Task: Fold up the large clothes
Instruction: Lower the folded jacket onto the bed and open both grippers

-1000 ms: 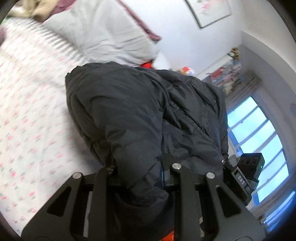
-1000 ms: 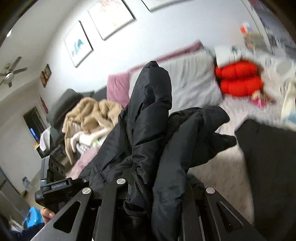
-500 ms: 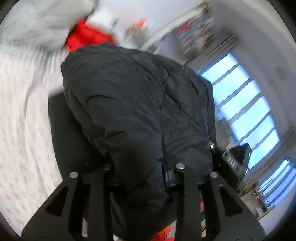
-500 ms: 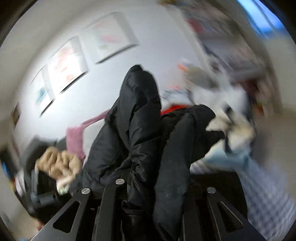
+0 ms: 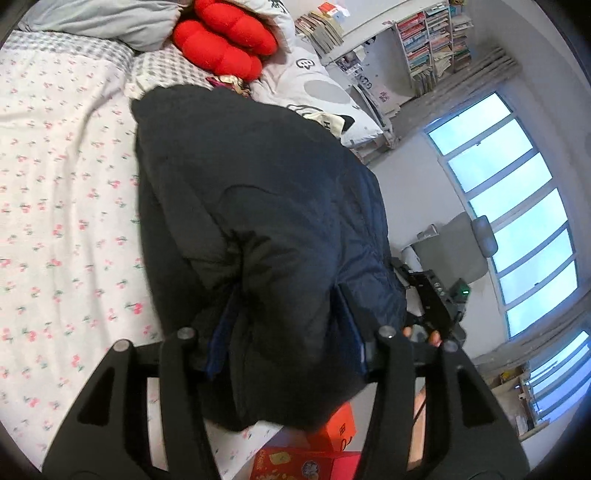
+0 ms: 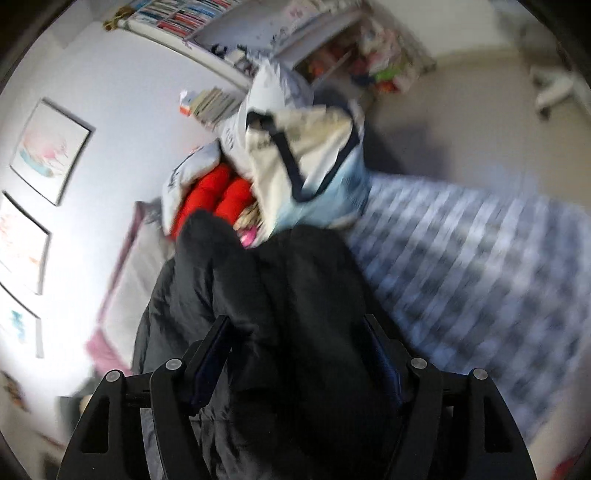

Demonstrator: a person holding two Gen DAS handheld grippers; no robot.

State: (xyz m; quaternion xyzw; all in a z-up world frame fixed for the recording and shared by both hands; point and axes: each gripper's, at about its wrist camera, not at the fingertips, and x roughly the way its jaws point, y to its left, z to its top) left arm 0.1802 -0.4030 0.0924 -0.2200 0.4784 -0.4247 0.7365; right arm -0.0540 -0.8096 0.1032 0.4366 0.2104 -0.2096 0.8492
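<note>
A bulky black quilted puffer jacket (image 5: pixel 258 221) is hanging bunched between both tools above a bed with a white sheet printed with small pink cherries (image 5: pixel 62 206). The left gripper (image 5: pixel 284 332) is pinching a thick fold of the padded fabric between its jaws, and the right gripper (image 6: pixel 295 343), seen in a motion-blurred view, is clamping another wad of the same garment. A ribbed red cushion (image 5: pixel 221 44) is lying at the far end of the bed, beside a grey pillow (image 5: pixel 110 22) and a white printed duvet (image 5: pixel 317 81). Farther right, a white bookshelf crammed with books (image 5: pixel 424 48) is standing against the wall near a tall multi-pane window (image 5: pixel 517 206). Orange-red boxes (image 5: pixel 332 439) are showing below the jacket's near edge.
</note>
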